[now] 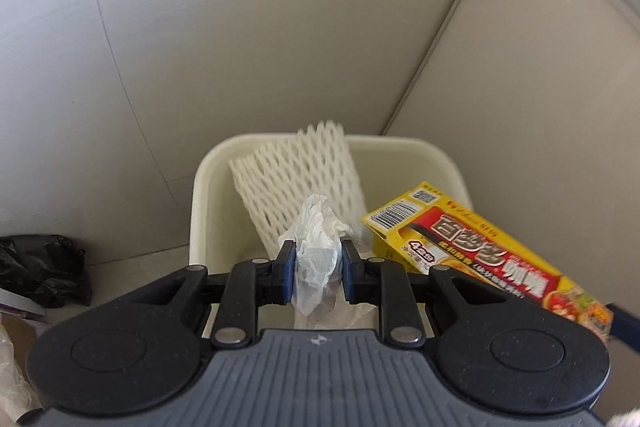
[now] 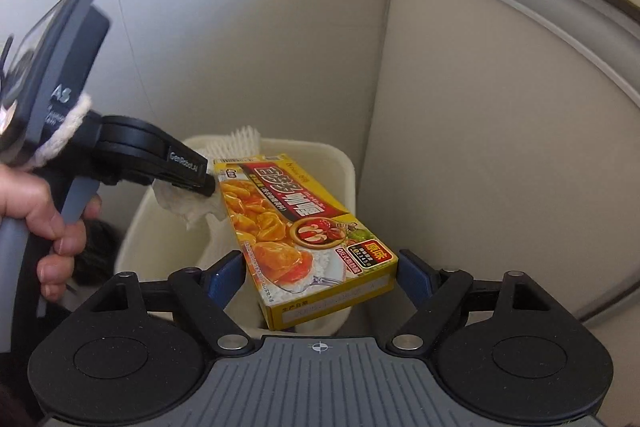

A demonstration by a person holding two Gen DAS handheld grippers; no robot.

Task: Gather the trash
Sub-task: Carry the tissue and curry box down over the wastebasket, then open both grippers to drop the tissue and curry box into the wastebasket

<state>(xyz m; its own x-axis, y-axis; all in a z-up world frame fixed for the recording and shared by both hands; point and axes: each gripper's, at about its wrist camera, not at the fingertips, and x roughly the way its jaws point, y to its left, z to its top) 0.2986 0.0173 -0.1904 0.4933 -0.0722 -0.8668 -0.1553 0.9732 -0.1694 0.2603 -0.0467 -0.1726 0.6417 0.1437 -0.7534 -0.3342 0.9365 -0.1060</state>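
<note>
My left gripper (image 1: 318,269) is shut on a crumpled white tissue (image 1: 316,239) and holds it over the cream trash bin (image 1: 200,187). A white foam net sleeve (image 1: 296,171) stands inside the bin. My right gripper (image 2: 320,275) is shut on a yellow curry box (image 2: 296,227), held flat over the bin (image 2: 140,239). In the right wrist view the left gripper (image 2: 200,183) and its tissue (image 2: 188,205) hang above the bin's left side. The box also shows in the left wrist view (image 1: 480,251) at the right.
A grey wall stands behind the bin and a beige cabinet side (image 2: 500,147) is close on the right. A black crumpled bag (image 1: 40,267) lies on the floor left of the bin. A person's hand (image 2: 44,227) holds the left gripper's handle.
</note>
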